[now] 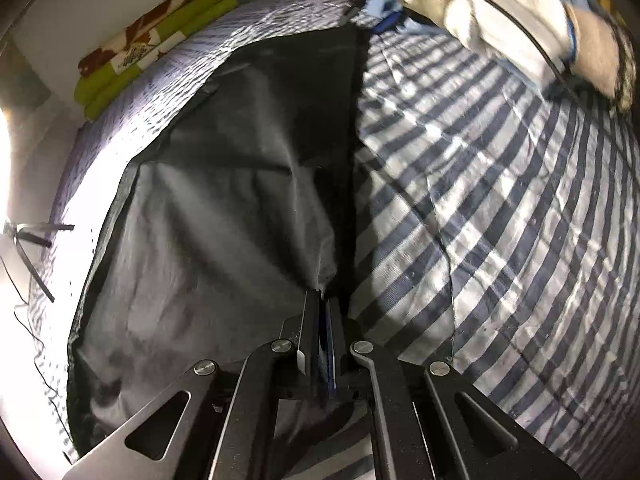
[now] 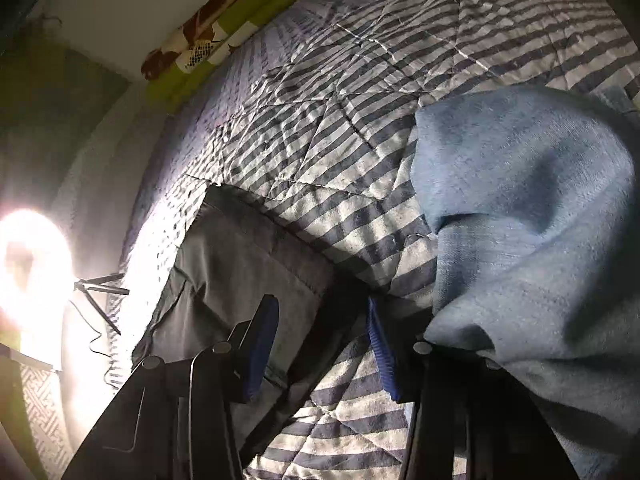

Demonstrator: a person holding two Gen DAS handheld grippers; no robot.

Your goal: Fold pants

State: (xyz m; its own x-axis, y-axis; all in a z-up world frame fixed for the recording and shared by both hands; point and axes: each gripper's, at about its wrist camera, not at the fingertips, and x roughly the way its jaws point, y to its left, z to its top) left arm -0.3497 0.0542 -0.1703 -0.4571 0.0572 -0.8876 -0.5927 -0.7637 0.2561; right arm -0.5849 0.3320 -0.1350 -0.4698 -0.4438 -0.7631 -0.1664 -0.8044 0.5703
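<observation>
A wide quilted bedspread with dark blue and white stripes (image 1: 500, 208) lies under both grippers and runs away ahead of them. Dark grey fabric pants (image 1: 224, 208) lie spread on it, stretching forward and leftward from the left gripper (image 1: 323, 304). That gripper's jaws are pressed together on a pinched-up fold of the pants' right edge, the cloth puckering right at the tips. In the right wrist view a faded blue denim cloth (image 2: 532, 232) hangs just right of the right gripper (image 2: 320, 320), draped over its right side. Its jaws stand partly apart, with an edge of the pants (image 2: 224, 264) and the striped cover below the gap; the blue pads (image 2: 262, 344) do not press the cloth. Far ahead to the left, a folded green, white and brown patterned blanket (image 1: 156, 40) lies by the wall.
</observation>
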